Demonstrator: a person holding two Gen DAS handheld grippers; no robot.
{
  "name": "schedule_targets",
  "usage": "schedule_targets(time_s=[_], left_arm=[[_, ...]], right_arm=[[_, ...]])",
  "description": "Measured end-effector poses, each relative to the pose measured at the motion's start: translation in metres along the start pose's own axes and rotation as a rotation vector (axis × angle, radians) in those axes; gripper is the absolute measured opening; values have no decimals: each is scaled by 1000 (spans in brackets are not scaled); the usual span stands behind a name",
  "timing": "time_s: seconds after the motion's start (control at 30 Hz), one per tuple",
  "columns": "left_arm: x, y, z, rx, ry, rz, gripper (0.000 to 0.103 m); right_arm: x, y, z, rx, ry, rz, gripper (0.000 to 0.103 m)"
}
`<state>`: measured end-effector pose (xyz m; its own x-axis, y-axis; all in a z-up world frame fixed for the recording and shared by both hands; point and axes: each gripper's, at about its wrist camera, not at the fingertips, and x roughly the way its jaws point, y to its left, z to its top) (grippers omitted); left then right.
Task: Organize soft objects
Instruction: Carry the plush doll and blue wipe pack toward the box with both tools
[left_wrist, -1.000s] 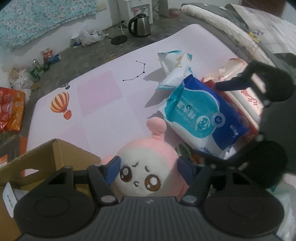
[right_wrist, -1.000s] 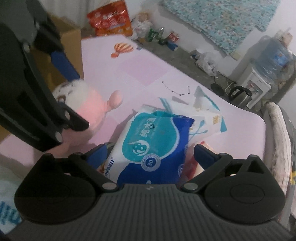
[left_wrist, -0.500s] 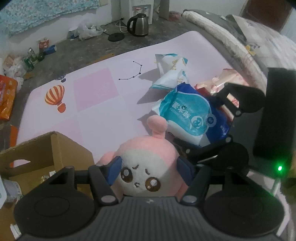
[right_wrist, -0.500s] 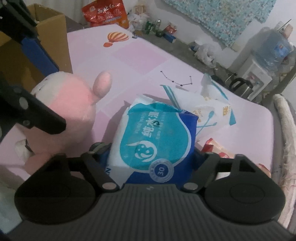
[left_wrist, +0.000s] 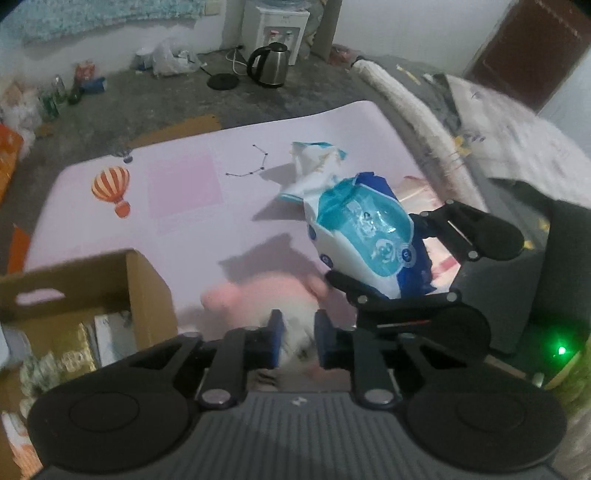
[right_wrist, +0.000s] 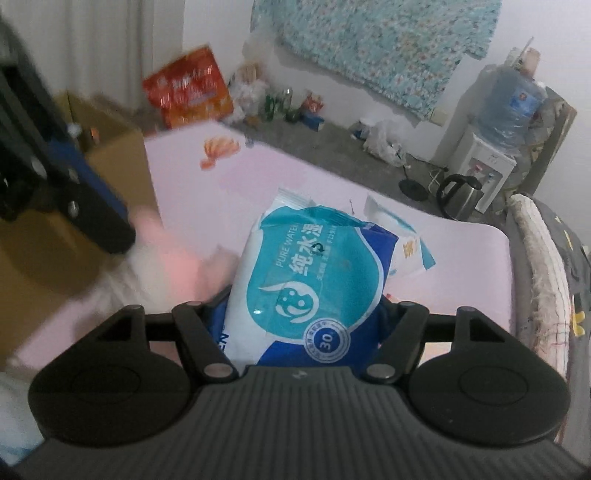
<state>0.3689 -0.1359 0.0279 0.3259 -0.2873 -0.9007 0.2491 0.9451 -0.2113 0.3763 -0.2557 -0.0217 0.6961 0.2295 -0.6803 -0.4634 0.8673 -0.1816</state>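
Pink plush fills the narrow gap between the left gripper's (left_wrist: 298, 345) jaws, which are pinched in tight on the doll (left_wrist: 266, 299); motion blur smears the toy, so how deep the bite goes I cannot tell. The right gripper (right_wrist: 306, 325) has its jaws clamped on either side of a blue-and-white wet wipes pack (right_wrist: 314, 280), which stands up out of them, off the pink mat (left_wrist: 177, 206).

Both loads look bound for the cardboard box (left_wrist: 92, 291), whose open top sits just to the left of the left jaws, with some packets already inside. My guess is that the step in hand is carrying the doll over that near wall. It wants a steady squeeze, since plush gives and can slip, and enough lift that the dangling body passes over the cardboard rim rather than catching on it.

The two grippers are close: the pack hangs just ahead and right of the left jaws, nearly touching the doll. Letting one go first would avoid a tangle. More wipes packs (left_wrist: 314, 166) lie on the mat beyond the held one. Ahead and left of the left jaws the mat is open, and its far edge meets bare floor where a kettle (left_wrist: 269, 64) stands.
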Motion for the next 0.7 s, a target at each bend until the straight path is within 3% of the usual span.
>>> schedule_targets(time_s=[0.23, 0.3, 0.37, 0.5, 0.57, 0.7], left_arm=[[-28, 2, -22, 3, -51, 17, 30], [-44, 3, -32, 17, -78, 25, 40], [-65, 7, -44, 28, -116, 28, 57], [-110, 21, -76, 34, -192, 22, 67], [-133, 35, -98, 13, -231, 22, 78], [-174, 66, -145, -43, -307, 52, 88]], right_arm=[[-37, 3, -9, 35, -11, -60, 69], [-55, 8, -12, 54, -29, -65, 69], [-73, 15, -12, 69, -50, -65, 70], [-120, 39, -10, 88, -102, -25, 70], [-138, 56, -6, 86, -122, 3, 70], [-172, 103, 4, 55, -163, 104, 70]])
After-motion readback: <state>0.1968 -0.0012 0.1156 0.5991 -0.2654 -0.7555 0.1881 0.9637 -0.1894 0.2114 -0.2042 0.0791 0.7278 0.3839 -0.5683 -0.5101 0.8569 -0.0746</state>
